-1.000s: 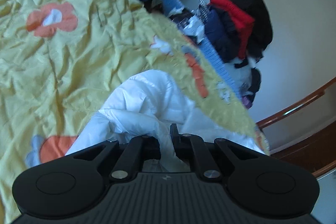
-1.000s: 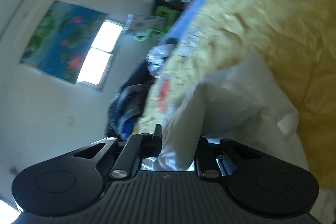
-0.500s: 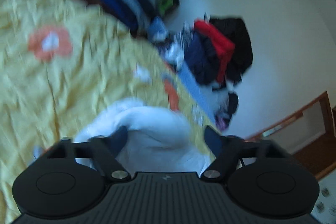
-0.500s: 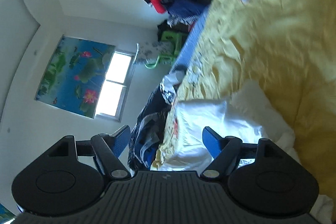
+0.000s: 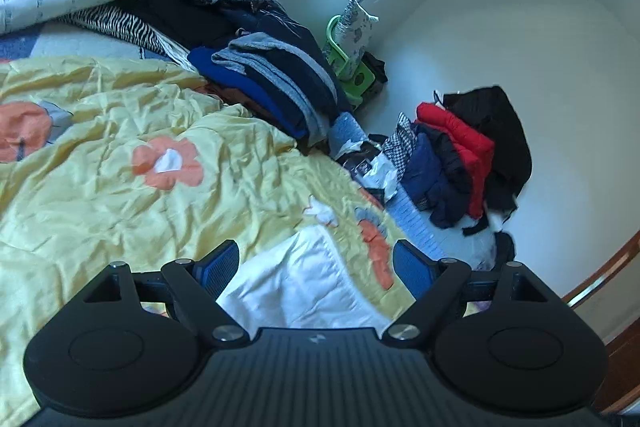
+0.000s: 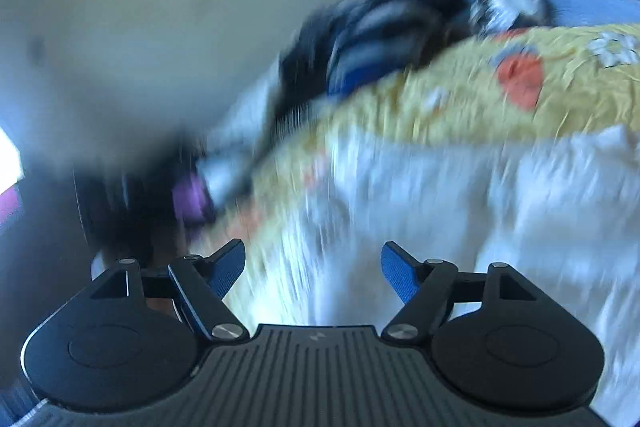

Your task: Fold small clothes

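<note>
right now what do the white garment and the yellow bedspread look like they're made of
White garment: thin matte woven cloth, likely cotton, with soft creases. Yellow bedspread: light fabric with a slight sheen, finely crinkled all over, possibly polyester or satin-like; orange flowers look printed or sewn on.

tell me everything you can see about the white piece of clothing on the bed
The white garment looks like thin, soft fabric with light creases. It lies flat on the yellow flowered quilt near the bed's edge, with a fairly straight top edge, apparently folded. Nothing grips it: the left gripper is open above it. The right wrist view is blurred, showing only a white patch.
</note>
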Tool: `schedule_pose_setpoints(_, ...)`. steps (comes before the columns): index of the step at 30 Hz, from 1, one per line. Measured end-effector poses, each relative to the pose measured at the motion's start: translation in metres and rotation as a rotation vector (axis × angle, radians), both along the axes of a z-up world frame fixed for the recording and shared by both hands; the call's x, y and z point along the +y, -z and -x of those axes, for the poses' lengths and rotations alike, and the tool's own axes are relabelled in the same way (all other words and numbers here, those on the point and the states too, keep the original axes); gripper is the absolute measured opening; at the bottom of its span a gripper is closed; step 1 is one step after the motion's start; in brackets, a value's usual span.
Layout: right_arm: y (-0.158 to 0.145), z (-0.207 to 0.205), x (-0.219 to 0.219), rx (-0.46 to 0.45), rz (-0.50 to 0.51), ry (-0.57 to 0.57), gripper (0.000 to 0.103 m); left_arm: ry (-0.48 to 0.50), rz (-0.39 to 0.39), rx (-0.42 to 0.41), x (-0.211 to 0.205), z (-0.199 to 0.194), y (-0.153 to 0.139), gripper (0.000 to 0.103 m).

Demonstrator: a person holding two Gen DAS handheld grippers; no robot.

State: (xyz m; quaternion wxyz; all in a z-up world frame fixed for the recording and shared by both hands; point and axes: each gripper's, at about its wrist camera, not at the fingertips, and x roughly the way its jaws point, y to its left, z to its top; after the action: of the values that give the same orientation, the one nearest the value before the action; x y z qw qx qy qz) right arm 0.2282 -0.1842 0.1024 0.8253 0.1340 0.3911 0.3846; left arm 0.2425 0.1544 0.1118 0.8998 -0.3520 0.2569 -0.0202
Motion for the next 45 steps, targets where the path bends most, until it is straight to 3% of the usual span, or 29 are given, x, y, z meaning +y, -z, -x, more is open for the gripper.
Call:
schedule_pose_setpoints(2,0.025,0.037,-0.013,0.016,0.033,0.002,0.079,0.034,-0.046,-0.004,-0.005,0.008,0.005,0.085)
schedule_pose_setpoints(5,0.055,0.08,-0.07,0.047,-0.029,0.141,0.077,0.087,-0.18,-0.014,-0.026,0.012,0.009,0.084)
schedule_pose_setpoints(7,0.056,0.099,-0.114,0.013,-0.1,0.283,0.076,0.126,-0.297,-0.055,-0.046,0.015,0.013,0.084)
schedule_pose_setpoints(10,0.033,0.104,-0.151,-0.113,-0.147,0.45,0.075,0.189,-0.449,-0.105,-0.082,0.015,0.016,0.084)
schedule_pose_setpoints(12,0.017,0.087,-0.159,-0.144,-0.16,0.474,0.08,0.229,-0.501,-0.125,-0.104,0.011,0.017,0.085)
schedule_pose_setpoints(14,0.006,0.058,-0.158,-0.18,-0.138,0.502,0.096,0.245,-0.547,-0.122,-0.122,0.001,0.018,0.085)
schedule_pose_setpoints(15,0.003,0.045,-0.16,-0.2,-0.106,0.514,0.097,0.246,-0.567,-0.102,-0.129,-0.008,0.018,0.085)
schedule_pose_setpoints(18,0.004,-0.017,-0.147,-0.202,0.025,0.55,0.096,0.226,-0.617,-0.04,-0.147,-0.038,0.017,0.085)
schedule_pose_setpoints(22,0.029,-0.086,-0.15,-0.103,0.171,0.602,0.094,0.215,-0.707,0.048,-0.163,-0.083,0.031,0.085)
schedule_pose_setpoints(25,0.061,-0.102,-0.158,-0.042,0.238,0.646,0.092,0.213,-0.778,0.145,-0.168,-0.11,0.059,0.085)
schedule_pose_setpoints(29,0.098,-0.107,-0.166,-0.054,0.23,0.628,0.094,0.237,-0.815,0.128,-0.168,-0.114,0.085,0.093)
schedule_pose_setpoints(34,0.112,-0.11,-0.161,-0.108,0.23,0.62,0.099,0.232,-0.687,0.164,-0.149,-0.127,0.102,0.103)
schedule_pose_setpoints(41,0.11,-0.109,-0.164,-0.127,0.195,0.622,0.099,0.214,-0.732,0.15,-0.156,-0.129,0.111,0.103)
schedule_pose_setpoints(43,0.107,-0.106,-0.163,-0.132,0.206,0.628,0.099,0.2,-0.768,0.148,-0.16,-0.129,0.108,0.103)
schedule_pose_setpoints(45,0.096,-0.093,-0.162,-0.162,0.255,0.68,0.091,0.153,-0.842,0.133,-0.166,-0.122,0.1,0.103)
